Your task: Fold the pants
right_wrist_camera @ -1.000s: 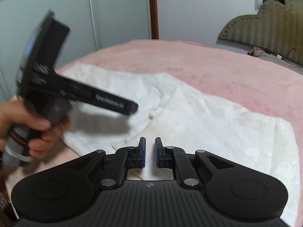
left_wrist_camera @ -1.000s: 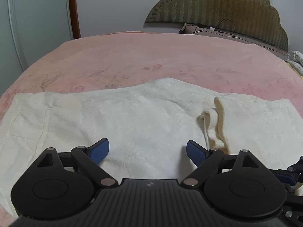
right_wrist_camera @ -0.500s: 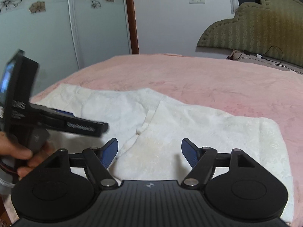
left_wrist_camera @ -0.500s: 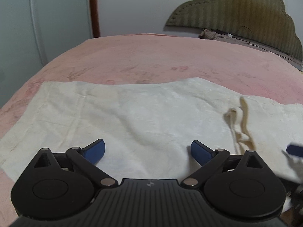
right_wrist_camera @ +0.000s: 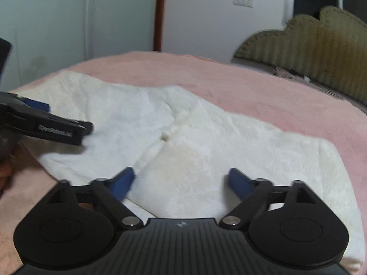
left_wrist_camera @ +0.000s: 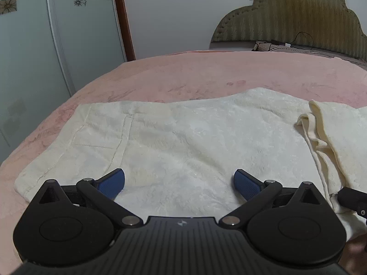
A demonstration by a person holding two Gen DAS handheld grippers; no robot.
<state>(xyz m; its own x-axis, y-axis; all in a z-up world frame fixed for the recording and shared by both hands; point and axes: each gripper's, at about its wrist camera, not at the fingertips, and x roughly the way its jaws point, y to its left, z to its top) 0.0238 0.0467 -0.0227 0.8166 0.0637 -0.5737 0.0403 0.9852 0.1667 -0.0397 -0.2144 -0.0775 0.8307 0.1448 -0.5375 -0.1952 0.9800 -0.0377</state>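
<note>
Cream-white fleece pants (left_wrist_camera: 195,142) lie spread flat across a pink bed. They also show in the right wrist view (right_wrist_camera: 206,142). A folded seam ridge (left_wrist_camera: 321,137) runs down at the right in the left wrist view. My left gripper (left_wrist_camera: 179,183) is open and empty just above the near part of the pants. My right gripper (right_wrist_camera: 181,183) is open and empty over the near edge of the pants. The left gripper also shows at the left edge of the right wrist view (right_wrist_camera: 45,123).
The pink bedspread (left_wrist_camera: 206,73) stretches out beyond the pants. An olive padded headboard (left_wrist_camera: 298,18) stands at the far right. Pale wardrobe doors (left_wrist_camera: 45,34) and a brown door frame stand at the left. A cable and bedding lie by the headboard.
My right gripper has opened from shut and let go of the pants. My left gripper has stayed open and swung left over the pants.
</note>
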